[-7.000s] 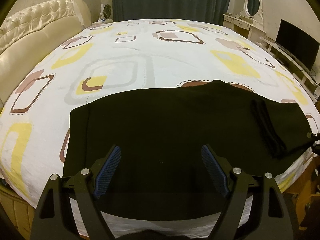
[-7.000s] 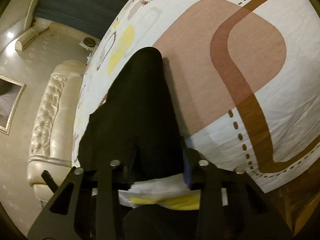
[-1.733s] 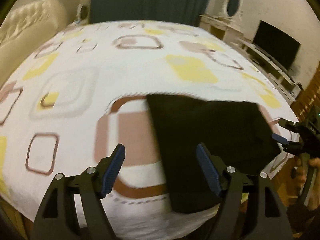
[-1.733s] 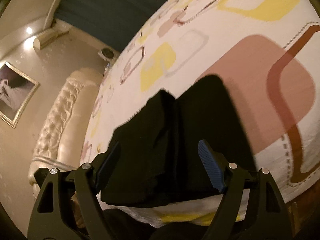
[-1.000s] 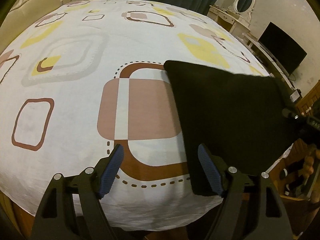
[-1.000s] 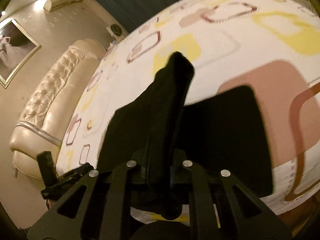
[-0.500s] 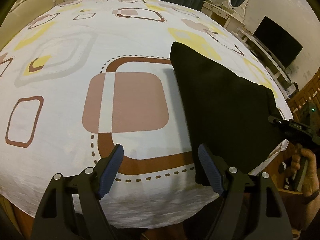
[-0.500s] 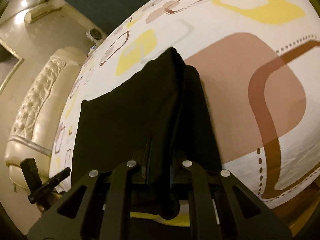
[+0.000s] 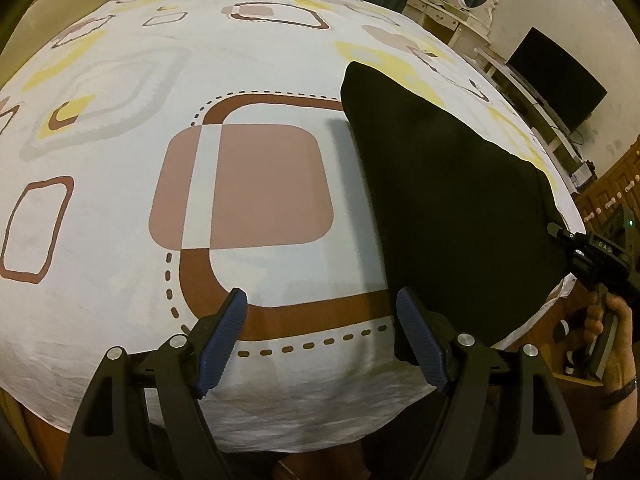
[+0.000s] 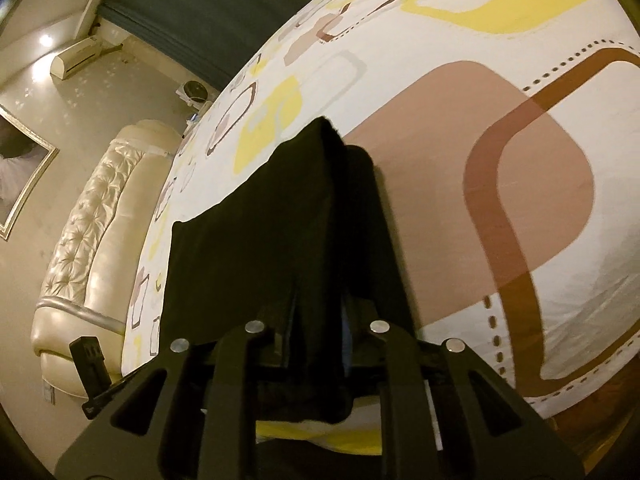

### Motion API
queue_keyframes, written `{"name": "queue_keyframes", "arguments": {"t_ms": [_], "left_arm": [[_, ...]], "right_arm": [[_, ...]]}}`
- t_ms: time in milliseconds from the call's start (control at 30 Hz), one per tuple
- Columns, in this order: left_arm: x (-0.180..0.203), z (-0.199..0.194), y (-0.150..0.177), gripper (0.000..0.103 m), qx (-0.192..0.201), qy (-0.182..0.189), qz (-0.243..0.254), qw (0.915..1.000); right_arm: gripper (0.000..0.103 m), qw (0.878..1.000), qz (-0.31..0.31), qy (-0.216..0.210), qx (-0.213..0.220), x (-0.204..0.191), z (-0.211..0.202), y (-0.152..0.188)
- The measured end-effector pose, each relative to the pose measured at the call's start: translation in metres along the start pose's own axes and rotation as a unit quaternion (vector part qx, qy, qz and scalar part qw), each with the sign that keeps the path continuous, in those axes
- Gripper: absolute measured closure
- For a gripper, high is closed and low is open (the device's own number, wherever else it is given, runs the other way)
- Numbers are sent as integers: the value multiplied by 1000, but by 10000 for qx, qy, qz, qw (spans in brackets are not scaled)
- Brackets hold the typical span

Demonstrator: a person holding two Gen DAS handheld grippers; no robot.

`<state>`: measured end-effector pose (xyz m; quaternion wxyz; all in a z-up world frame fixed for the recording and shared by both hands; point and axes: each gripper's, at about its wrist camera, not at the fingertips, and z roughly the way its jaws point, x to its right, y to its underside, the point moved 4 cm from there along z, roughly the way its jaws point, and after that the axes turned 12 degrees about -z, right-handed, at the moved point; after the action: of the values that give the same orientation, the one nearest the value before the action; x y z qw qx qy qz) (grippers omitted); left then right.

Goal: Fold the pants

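Observation:
The black pants (image 9: 452,208) lie folded on the bed (image 9: 200,60) near its front right corner. My left gripper (image 9: 320,336) is open and empty, hovering over the front edge of the bed just left of the pants' near corner. My right gripper (image 10: 320,320) is shut on a raised fold of the pants (image 10: 280,240) and holds that edge lifted off the bed. The right gripper also shows at the far right of the left wrist view (image 9: 560,236), at the pants' right edge.
The bed sheet (image 10: 520,160) is white with brown and yellow rounded squares. A cream tufted headboard (image 10: 92,232) stands at the far side. A television (image 9: 560,88) and a white dressing table (image 9: 460,16) stand beyond the bed. The left gripper's tip (image 10: 92,364) shows by the bed's edge.
The right gripper closed on the pants' edge and keeps it lifted, lowering slightly. The left gripper drifted a little closer to the pants' near corner and stays open.

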<state>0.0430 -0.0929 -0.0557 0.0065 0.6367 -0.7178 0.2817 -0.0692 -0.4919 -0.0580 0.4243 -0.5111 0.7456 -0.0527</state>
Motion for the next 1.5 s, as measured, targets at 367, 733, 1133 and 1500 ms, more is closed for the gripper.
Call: {"name": "queue_keyframes", "arguments": {"t_ms": [367, 733, 1133, 1500], "left_arm": [[-6, -1, -5, 27, -308, 810, -438, 9953], [9, 21, -5, 27, -643, 1468, -554, 9855], [31, 43, -11, 65, -920, 1861, -849, 9745], [27, 16, -20, 75, -520, 1489, -565, 9859]], "right_arm": [[37, 9871, 1238, -644, 790, 49, -58, 14], [29, 9892, 1077, -986, 139, 35, 2, 24], [59, 9936, 644, -913, -149, 16, 26, 20], [70, 9957, 240, -896, -68, -22, 27, 13]]}}
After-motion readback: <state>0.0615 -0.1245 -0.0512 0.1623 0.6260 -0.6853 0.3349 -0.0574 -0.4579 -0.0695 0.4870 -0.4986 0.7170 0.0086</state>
